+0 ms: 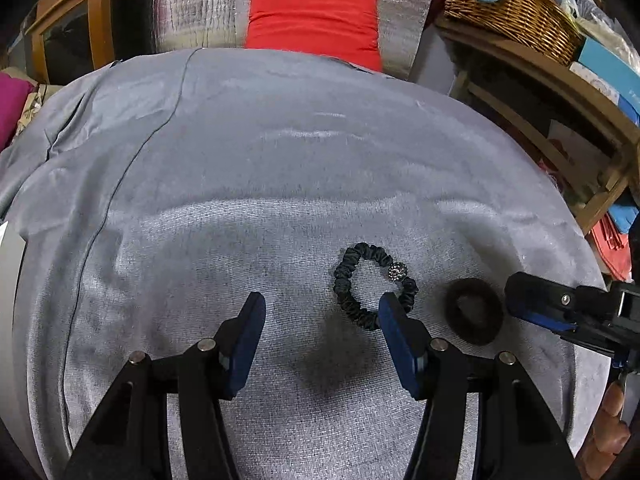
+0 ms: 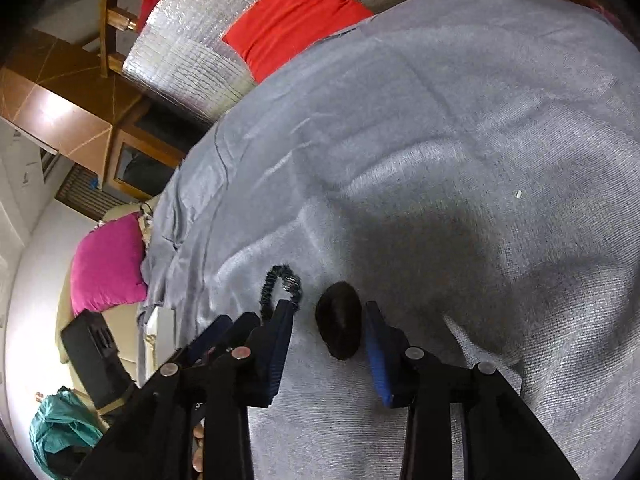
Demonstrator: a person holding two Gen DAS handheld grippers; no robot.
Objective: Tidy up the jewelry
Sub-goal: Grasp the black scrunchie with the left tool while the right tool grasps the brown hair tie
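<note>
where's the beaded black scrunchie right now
The beaded black scrunchie lies flat on the grey cloth, right of centre in the left wrist view, with the left gripper's right finger overlapping its near edge and the plain black hair tie just to its right.

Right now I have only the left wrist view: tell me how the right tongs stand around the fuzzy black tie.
Observer: The right tongs straddle the fuzzy black tie; it lies between their fingertips.
Operator: Say whether they pinch it.
Observer: Not that I can see. A strip of grey cloth shows between the tie and the finger on the picture's left.
Operator: Report anything loose beyond it.
Observer: One small white speck, farther out on the cloth.
</note>
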